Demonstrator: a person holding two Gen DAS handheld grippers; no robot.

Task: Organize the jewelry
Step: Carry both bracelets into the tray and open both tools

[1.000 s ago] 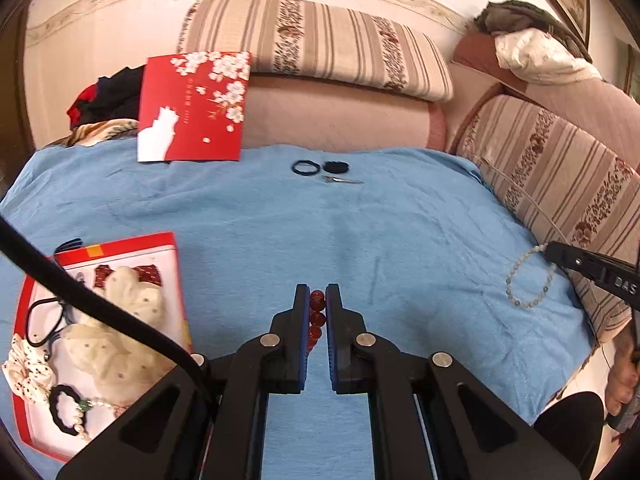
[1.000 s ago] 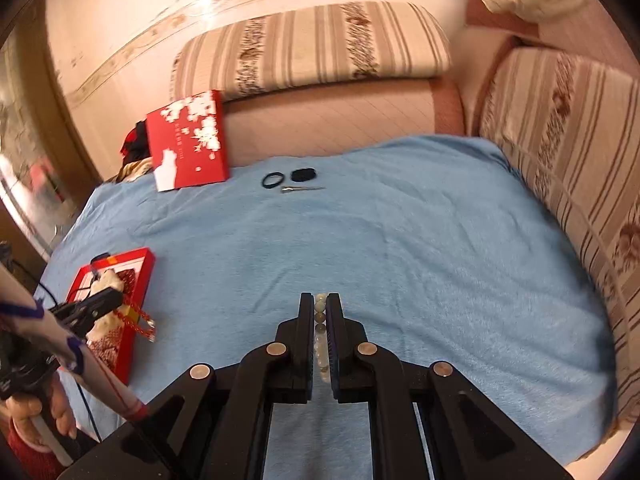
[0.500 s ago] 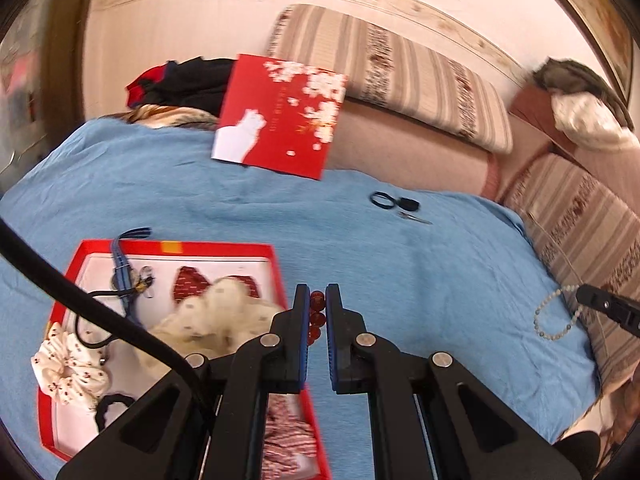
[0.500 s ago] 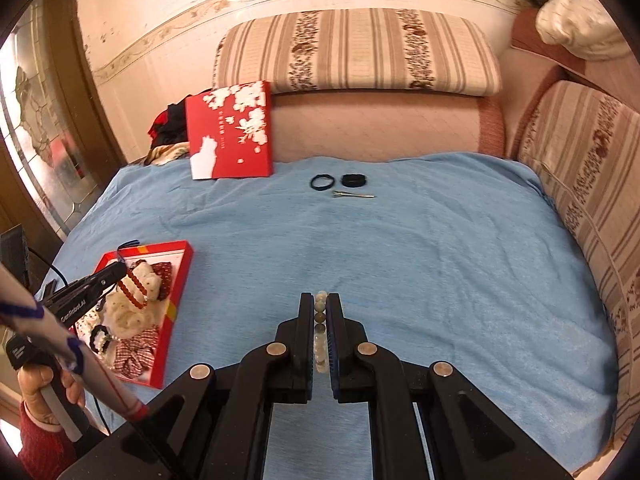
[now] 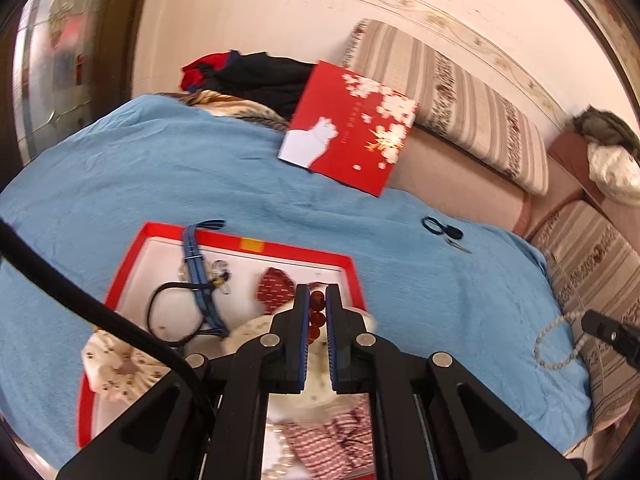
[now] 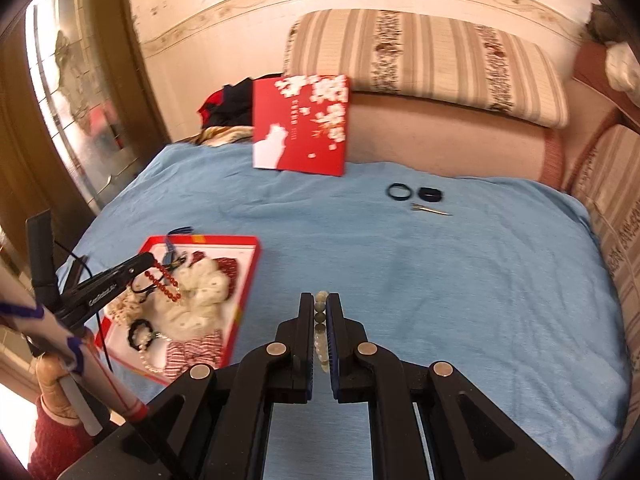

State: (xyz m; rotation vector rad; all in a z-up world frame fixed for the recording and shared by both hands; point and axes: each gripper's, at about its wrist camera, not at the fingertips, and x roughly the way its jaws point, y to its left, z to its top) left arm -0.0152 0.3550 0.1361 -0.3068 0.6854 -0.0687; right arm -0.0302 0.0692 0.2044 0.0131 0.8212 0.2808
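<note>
Red bead bracelet [image 5: 316, 312], pinched in the left tongs [image 5: 317, 300], now hangs over the red tray [image 5: 248, 245] after swinging across; right tongs [image 6: 320, 312] clamp the pale bead bracelet [image 6: 321, 320] above the bed — drop-off looks close.

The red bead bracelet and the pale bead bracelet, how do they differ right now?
The red bead bracelet has glossy dark red beads; the pale bead bracelet has whitish-grey ones. The red one hangs from the left hand-held gripper above the red tray; the pale one hangs from the right hand-held gripper above the blue blanket. Both are pinched in shut jaws.
</note>
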